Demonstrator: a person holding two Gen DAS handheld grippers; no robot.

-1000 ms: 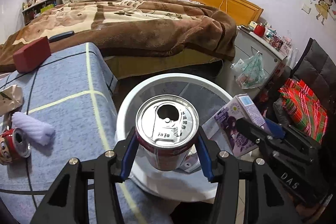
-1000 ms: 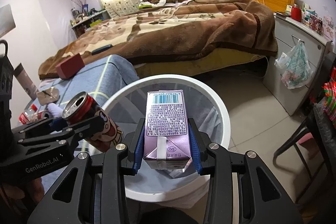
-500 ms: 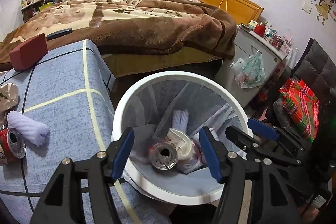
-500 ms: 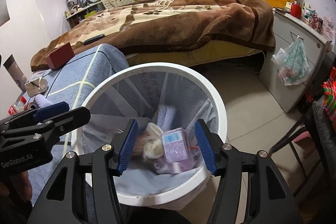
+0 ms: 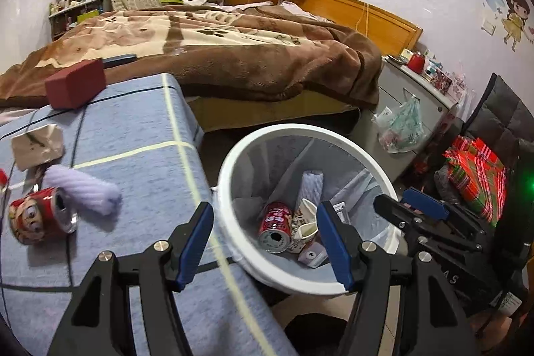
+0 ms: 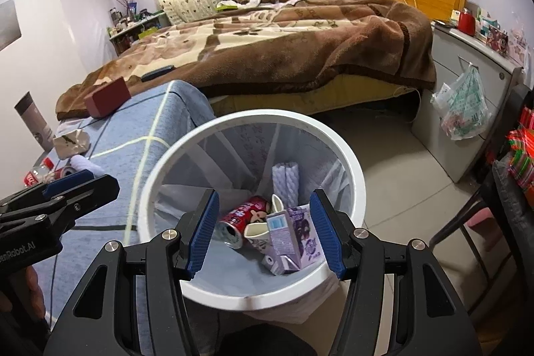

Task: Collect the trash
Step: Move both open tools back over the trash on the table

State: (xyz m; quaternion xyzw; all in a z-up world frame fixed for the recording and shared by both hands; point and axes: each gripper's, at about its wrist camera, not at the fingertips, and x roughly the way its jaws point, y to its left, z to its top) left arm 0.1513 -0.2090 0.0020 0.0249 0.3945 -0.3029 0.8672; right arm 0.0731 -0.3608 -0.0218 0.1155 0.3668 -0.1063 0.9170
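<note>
The white trash bin [image 5: 300,130] [image 6: 253,119] stands on the floor beside the blue-clothed table [image 5: 133,129]. Inside lie a red can [image 5: 277,222] [image 6: 243,216], a purple carton [image 6: 293,236], a paper cup [image 6: 260,232] and a lilac roll [image 6: 285,182]. My left gripper [image 5: 263,209] hovers open over the bin's left rim and holds nothing. Above the bin's near side my right gripper [image 6: 264,196] is open and holds nothing. On the table lie another red can [image 5: 36,219], a lilac roll [image 5: 83,189] and crumpled brown paper [image 5: 36,145].
A dark red box [image 5: 75,82] sits at the table's far edge. A bed with a brown blanket [image 5: 233,55] lies behind. A grey cabinet with a hanging plastic bag [image 6: 464,109] and a chair with plaid cloth [image 5: 477,172] stand on the right.
Both grippers opened. The red can left the left gripper and the purple carton left the right one; both now lie in the bin. The left gripper shifted left toward the table.
</note>
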